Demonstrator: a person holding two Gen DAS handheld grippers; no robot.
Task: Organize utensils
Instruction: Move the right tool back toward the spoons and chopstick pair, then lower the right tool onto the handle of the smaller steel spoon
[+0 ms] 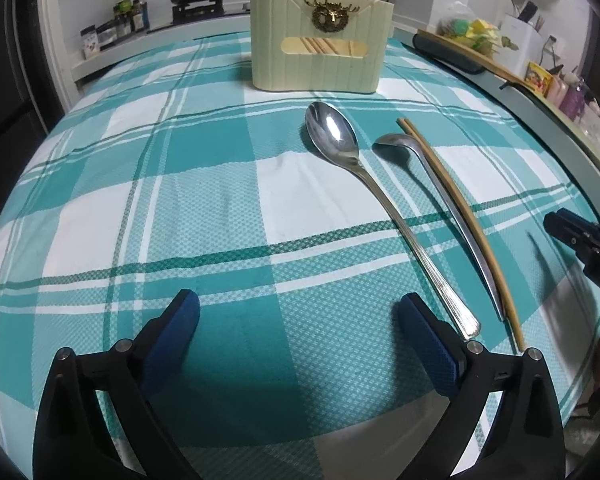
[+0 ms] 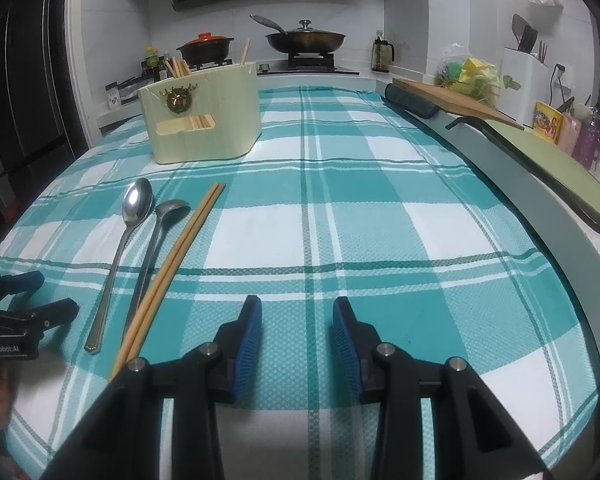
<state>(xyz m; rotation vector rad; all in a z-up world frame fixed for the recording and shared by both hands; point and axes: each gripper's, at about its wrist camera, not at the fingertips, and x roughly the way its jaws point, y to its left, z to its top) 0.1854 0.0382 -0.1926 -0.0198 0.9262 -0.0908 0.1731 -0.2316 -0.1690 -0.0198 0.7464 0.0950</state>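
Both fisheyes low over the tabletop (image 1: 220, 208), angled down along the fingers toward the stove wall. Shared: utensil holder (image 1: 320, 48), spoons (image 2: 134, 216), chopsticks (image 2: 172, 264), seen from left and from right.

Black tool (image 2: 297, 320) arms — blue ribbed pads (image 2: 252, 328); silver screws

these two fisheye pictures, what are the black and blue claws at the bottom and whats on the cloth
Each picture comes from a camera mounted on a hand-held gripper, looking along its two blue-padded fingers. One shows the left gripper, wide open; the other the right gripper, partly open. Both are empty. On the checked tablecloth lie a large spoon, a small ladle-like spoon and a pair of chopsticks, side by side. Behind them stands a cream utensil holder that already has chopsticks inside.
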